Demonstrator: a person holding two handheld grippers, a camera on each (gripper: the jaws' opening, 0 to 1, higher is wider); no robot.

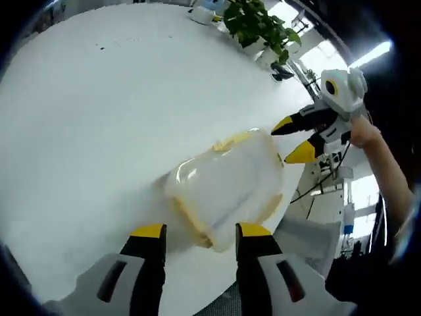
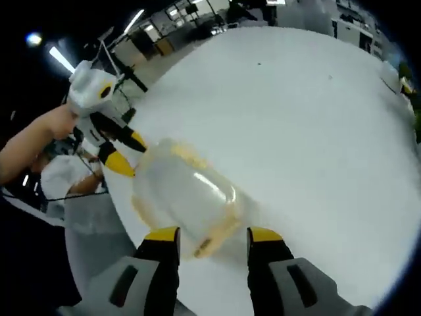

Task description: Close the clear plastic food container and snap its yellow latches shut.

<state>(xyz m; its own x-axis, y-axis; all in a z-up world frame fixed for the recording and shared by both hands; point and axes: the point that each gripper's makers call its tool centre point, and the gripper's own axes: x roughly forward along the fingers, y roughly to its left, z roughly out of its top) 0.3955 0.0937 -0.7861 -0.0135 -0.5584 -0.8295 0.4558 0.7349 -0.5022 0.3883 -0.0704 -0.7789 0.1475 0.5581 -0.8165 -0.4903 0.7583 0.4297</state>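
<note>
A clear plastic food container point(image 1: 227, 187) with yellow latches lies on the white round table point(image 1: 99, 118), its lid on top. My left gripper point(image 1: 200, 230) stands open just short of its near end, yellow fingertips either side of a yellow latch point(image 1: 191, 227). My right gripper point(image 1: 297, 138) comes in from the right, open, at the container's far end. From the right gripper view the same container point(image 2: 187, 197) sits in front of my open right gripper point(image 2: 214, 234), and the left gripper point(image 2: 125, 151) is open behind it, held by a hand point(image 2: 39, 141).
A potted green plant point(image 1: 260, 26) stands at the table's far edge. The container is close to the table edge point(image 1: 289, 204); beyond it are the floor, cables and office furniture point(image 2: 197, 26). A person's forearm point(image 1: 388, 171) reaches in on the right.
</note>
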